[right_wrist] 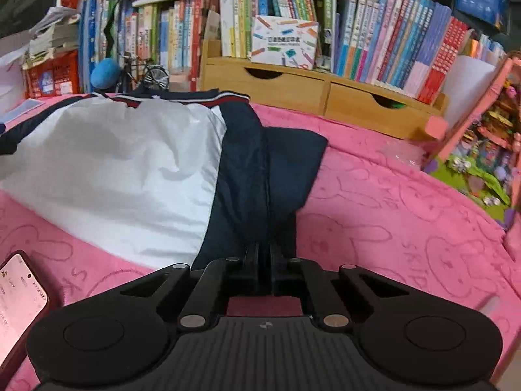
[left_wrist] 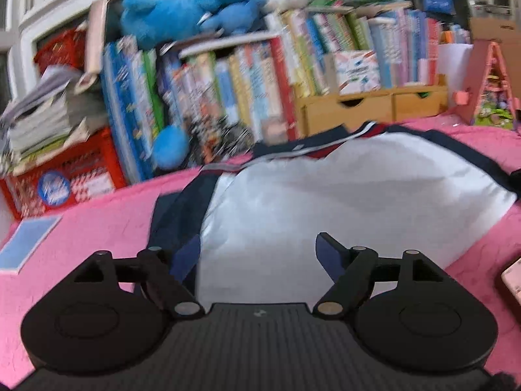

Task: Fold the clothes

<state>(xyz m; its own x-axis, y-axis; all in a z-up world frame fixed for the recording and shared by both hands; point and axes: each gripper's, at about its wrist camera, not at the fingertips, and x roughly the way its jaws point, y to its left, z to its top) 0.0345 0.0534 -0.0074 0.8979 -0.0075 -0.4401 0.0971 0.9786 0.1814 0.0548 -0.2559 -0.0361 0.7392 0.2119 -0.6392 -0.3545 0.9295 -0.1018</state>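
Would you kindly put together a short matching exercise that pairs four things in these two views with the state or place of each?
Things:
1. left tool
2. right tool
3. phone
4. plush toy

States or places:
A. lying on the pink blanket with its screen lit
B. shut on the navy sleeve of the jacket
C. on top of the row of books
D. open, over the white panel of the jacket

Pairs: 1-D, 2-B, 3-A, 4-C
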